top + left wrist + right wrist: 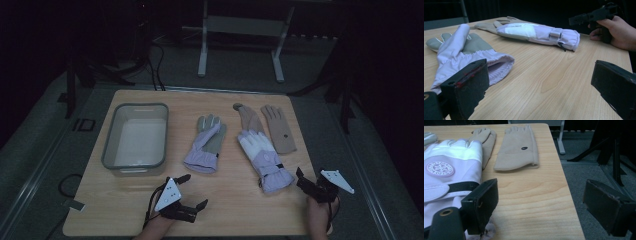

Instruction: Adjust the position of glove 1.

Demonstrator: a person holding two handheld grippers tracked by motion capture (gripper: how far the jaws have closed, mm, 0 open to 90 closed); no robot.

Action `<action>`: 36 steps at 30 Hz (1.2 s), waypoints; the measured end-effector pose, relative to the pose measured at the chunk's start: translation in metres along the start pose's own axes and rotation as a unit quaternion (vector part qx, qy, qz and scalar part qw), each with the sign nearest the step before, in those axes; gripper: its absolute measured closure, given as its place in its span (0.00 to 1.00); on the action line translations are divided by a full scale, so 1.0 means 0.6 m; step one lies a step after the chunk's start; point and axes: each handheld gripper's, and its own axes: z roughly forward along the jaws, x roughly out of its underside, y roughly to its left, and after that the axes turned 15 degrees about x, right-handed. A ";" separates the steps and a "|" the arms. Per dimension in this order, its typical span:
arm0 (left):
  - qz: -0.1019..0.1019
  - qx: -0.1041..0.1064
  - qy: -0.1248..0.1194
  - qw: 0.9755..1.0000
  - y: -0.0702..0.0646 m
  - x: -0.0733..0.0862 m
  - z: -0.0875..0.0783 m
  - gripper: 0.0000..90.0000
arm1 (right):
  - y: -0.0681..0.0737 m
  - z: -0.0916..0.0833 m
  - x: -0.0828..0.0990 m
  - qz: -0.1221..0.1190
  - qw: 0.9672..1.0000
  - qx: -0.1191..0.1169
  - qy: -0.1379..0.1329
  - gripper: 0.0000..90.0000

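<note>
I start from the desk, a pale wooden top carrying everything; on its left part stands a grey bin with a white inside, and I see nothing in it, so I judge it the likely home for the gloves; near the middle lies a lilac glove palm up with its cuff toward me; to its right lies a second lilac glove back up, partly covering a tan glove, and just beside them lies another tan glove flat by the right edge; my left tool hovers low near the front edge with jaws wide and nothing between them, close to the first glove's cuff; my right tool sits just by the second glove's cuff, jaws likewise wide and empty; I expect the lilac gloves to be light, padded and floppy, sagging when lifted, so I would pinch the thick gathered cuff; the tan ones look thin and limp, best nipped at the cuff edge
</note>
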 end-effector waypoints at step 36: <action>-0.003 0.003 -0.003 1.000 0.001 0.000 -0.001 0.02 | 0.032 -0.036 -0.211 -0.057 0.995 -0.078 0.016 0.16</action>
